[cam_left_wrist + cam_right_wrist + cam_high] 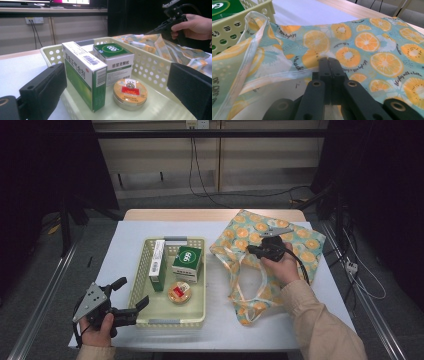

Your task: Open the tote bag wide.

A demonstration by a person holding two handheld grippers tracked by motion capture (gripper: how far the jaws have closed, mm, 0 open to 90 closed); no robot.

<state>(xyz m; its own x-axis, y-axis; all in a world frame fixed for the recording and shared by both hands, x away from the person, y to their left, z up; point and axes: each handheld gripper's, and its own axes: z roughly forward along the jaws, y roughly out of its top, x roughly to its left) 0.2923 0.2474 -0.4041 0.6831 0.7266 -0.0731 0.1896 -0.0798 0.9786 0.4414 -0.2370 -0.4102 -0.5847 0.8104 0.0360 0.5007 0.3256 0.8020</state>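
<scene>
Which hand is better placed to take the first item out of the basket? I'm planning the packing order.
Left, probably. The left tool sits open at the basket rim, facing the tall green box and round tin. The right tool is shut on the fruit-print bag edge.

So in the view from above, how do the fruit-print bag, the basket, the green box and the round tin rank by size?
Largest to smallest:
1. fruit-print bag
2. basket, fairly close to the bag
3. green box
4. round tin

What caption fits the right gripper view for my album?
Shut right gripper pinching the rim of an orange-print bag beside a yellow basket.
</scene>
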